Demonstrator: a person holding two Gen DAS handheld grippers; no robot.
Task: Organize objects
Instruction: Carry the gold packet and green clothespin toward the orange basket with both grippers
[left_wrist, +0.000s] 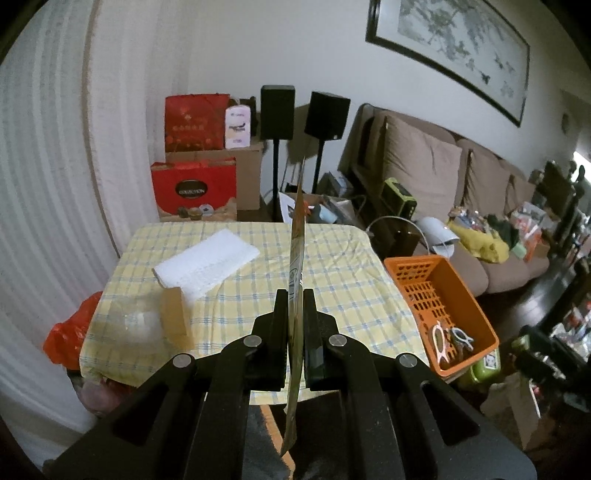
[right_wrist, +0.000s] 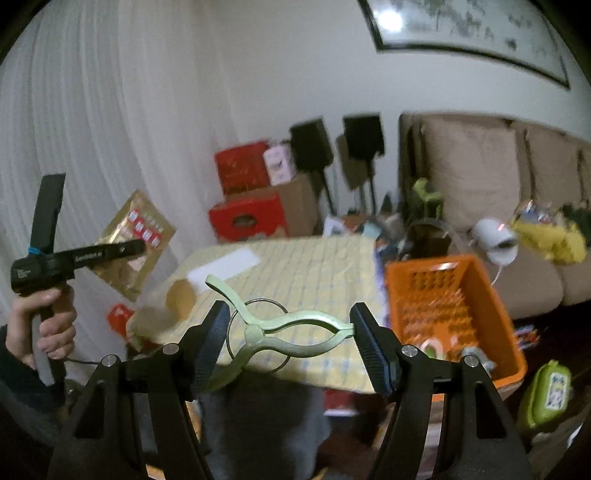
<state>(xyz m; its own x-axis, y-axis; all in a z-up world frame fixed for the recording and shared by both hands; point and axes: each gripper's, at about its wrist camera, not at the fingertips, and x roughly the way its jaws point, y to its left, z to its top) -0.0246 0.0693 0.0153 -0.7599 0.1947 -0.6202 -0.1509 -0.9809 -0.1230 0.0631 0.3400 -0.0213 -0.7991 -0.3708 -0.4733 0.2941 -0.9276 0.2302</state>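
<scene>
- The left gripper (left_wrist: 295, 295) is clamped on a gold packet (left_wrist: 297, 251), seen edge-on from its own camera; from the right wrist the packet (right_wrist: 129, 243) shows rows of small red-and-white labels too small to read.
- That gripper's body (right_wrist: 77, 256) bears white lettering, blurred and not legible, and a hand (right_wrist: 48, 325) grips its handle.
- The right gripper (right_wrist: 288, 325) holds a pale green clip (right_wrist: 291, 334) crosswise between its wide-set pads, a wire ring at the clip's hinge.
- The checked surface (left_wrist: 332, 280) lies beyond both grippers.
- On the surface, left side: a folded white cloth (left_wrist: 207, 264) and a tan box (left_wrist: 175, 317).
- An orange basket (left_wrist: 465, 299) sits just beside the surface's right edge, with clips (left_wrist: 454, 339) lying in it.
- Behind the surface, a red box (left_wrist: 194, 190) carries an oval gold-lettered label, unreadable here.
</scene>
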